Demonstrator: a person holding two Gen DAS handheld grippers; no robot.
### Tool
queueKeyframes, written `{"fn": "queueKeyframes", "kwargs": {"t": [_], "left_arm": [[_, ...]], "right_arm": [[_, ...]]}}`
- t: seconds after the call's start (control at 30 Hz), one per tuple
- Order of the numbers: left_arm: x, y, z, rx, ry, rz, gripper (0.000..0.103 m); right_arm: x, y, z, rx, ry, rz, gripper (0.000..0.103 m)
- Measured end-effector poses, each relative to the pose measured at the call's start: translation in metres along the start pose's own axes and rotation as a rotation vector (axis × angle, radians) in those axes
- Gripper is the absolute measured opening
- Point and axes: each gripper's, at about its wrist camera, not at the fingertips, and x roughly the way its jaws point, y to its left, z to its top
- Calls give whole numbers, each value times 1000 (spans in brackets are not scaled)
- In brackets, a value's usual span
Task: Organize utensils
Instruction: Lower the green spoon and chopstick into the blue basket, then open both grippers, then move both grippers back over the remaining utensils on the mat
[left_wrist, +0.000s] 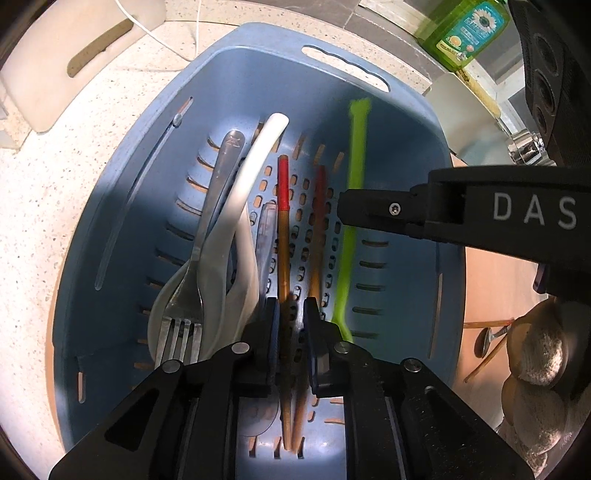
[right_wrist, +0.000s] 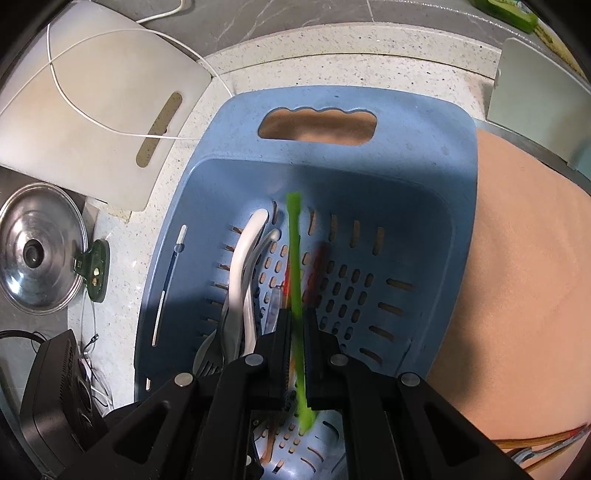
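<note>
Utensils gathered in the blue basket

Blue perforated plastic basket (left_wrist: 402, 155) sits on the speckled tabletop (left_wrist: 110, 122), and everything else is placed from it. Inside it, toward its left wall, lie a steel fork (left_wrist: 188, 295) and white plastic spoons (left_wrist: 255, 173). Along the basket's middle lie two wooden chopsticks with red ends (left_wrist: 283, 236). The left gripper (left_wrist: 290, 321) points down over them, its jaws slightly parted around the chopsticks, pads not pressing them. Toward the basket's right side, the right gripper (right_wrist: 297, 332) has its jaws clenched on a bright green plastic utensil handle (right_wrist: 294, 258), which slants upward and looks blurred. Beyond the basket's far left corner rests a white cutting board (right_wrist: 92, 110).
</note>
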Motion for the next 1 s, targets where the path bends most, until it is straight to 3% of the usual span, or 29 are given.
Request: {"fn": "queueKeyframes", "kwargs": {"t": [0.2, 0.43, 0.57, 0.7, 0.9, 1.0], "left_arm": [[-8, 1, -2, 4, -13, 9, 12], [-42, -15, -3, 80, -70, 31, 12], [-60, -39, -5, 154, -107, 9, 12], [-69, -83, -7, 277, -123, -15, 12], [-61, -150, -15, 474, -89, -66, 12], [-43, -186, -22, 593, -42, -73, 12]], "right_arm": [[-11, -1, -3, -9, -16, 22, 6], [-63, -15, -18, -42, -96, 104, 10], [-108, -57, -37, -11, -166, 138, 15], [-146, -107, -62, 17, -238, 94, 17], [-194, -200, -118, 127, -336, 25, 35], [-208, -230, -142, 173, -368, -7, 36]]}}
